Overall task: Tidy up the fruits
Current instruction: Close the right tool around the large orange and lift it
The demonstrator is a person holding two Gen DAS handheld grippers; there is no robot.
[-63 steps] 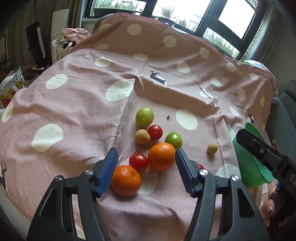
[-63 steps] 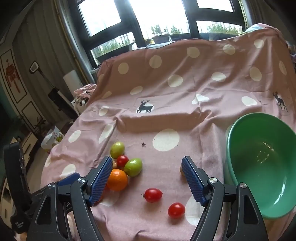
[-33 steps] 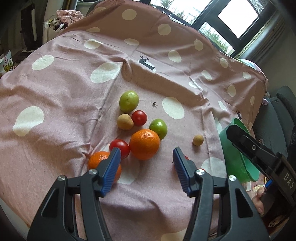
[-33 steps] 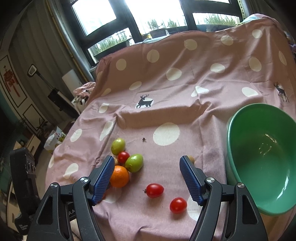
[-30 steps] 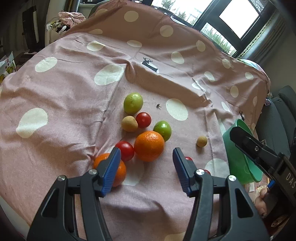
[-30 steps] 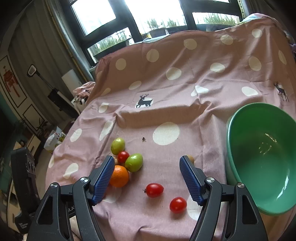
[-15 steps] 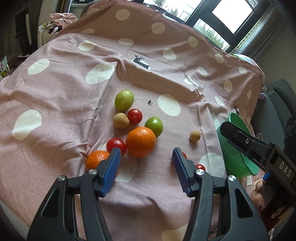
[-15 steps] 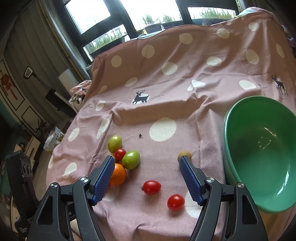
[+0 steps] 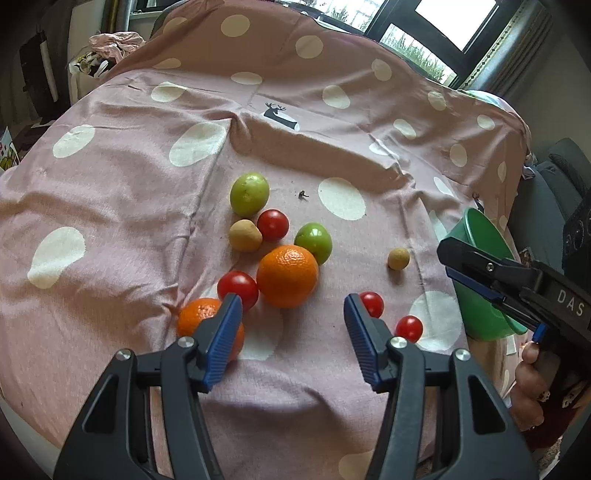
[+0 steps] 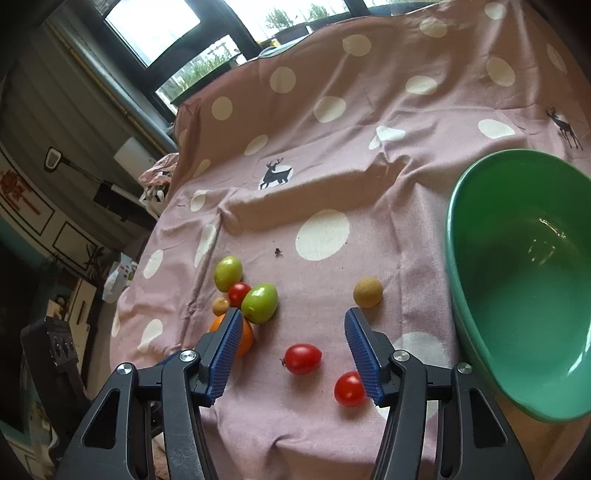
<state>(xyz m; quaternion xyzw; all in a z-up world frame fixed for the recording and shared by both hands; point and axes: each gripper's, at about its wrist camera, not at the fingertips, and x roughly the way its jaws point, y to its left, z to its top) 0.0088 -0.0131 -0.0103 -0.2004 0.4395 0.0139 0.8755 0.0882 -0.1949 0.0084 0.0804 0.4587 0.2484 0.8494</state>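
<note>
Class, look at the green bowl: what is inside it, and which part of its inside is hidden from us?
The green bowl holds no fruit; only its bare, shiny inside shows in the right wrist view. Its right edge runs out of the picture, so that part is unseen.

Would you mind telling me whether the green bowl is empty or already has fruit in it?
Empty: the right wrist view shows the bowl's bare green inside, with no fruit in it.

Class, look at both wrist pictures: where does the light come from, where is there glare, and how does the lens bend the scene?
Left wrist view: daylight from the blown-out windows behind; a sheen on the large round orange; dark corners and curved edges from the fisheye. Right wrist view: bright windows again, glints inside the green plastic bowl, the pink dotted cloth bulging; fruit stays sharp.
</note>
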